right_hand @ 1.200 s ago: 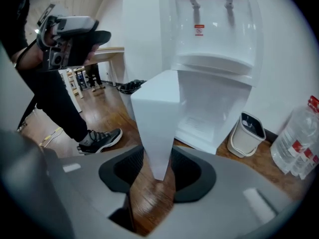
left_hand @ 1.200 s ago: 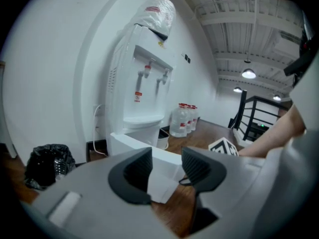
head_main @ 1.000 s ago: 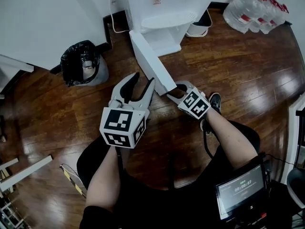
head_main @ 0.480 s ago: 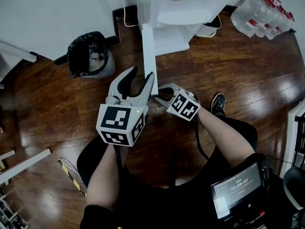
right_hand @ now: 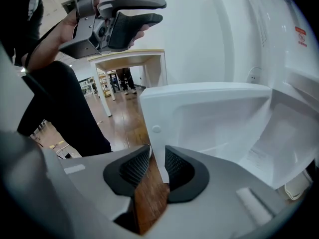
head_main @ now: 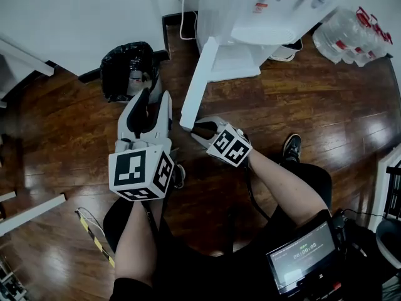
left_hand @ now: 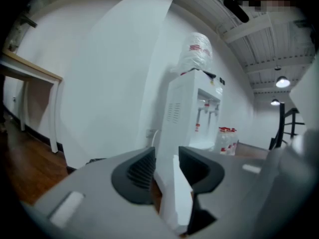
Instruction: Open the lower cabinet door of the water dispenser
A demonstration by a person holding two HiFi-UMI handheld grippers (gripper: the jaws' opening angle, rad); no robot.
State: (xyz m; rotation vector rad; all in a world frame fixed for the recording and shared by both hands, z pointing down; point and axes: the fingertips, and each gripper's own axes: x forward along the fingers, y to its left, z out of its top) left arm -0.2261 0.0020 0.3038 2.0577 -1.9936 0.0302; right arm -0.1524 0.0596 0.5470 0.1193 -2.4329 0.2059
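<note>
The white water dispenser [head_main: 250, 17] stands at the top of the head view, and its lower cabinet door [head_main: 199, 80] is swung well out toward me. My right gripper [head_main: 199, 129] is shut on the door's free edge; in the right gripper view the edge [right_hand: 209, 113] runs down between the pads [right_hand: 133, 169]. The open cabinet [right_hand: 279, 133] lies behind the door. My left gripper [head_main: 152, 102] hovers open just left of the door. In the left gripper view the door [left_hand: 172, 193] shows edge-on in the gap between the jaws, with the dispenser [left_hand: 192, 113] beyond it.
A bin lined with a black bag [head_main: 128, 71] stands by the wall, left of the dispenser. A pack of water bottles [head_main: 351, 33] lies at the far right. A white table leg [head_main: 25, 55] shows at the left, my shoe [head_main: 291, 148] on the wooden floor.
The door has swung further out and to the left, drawn by the right gripper at its edge. My left gripper moved left and forward, staying open.
</note>
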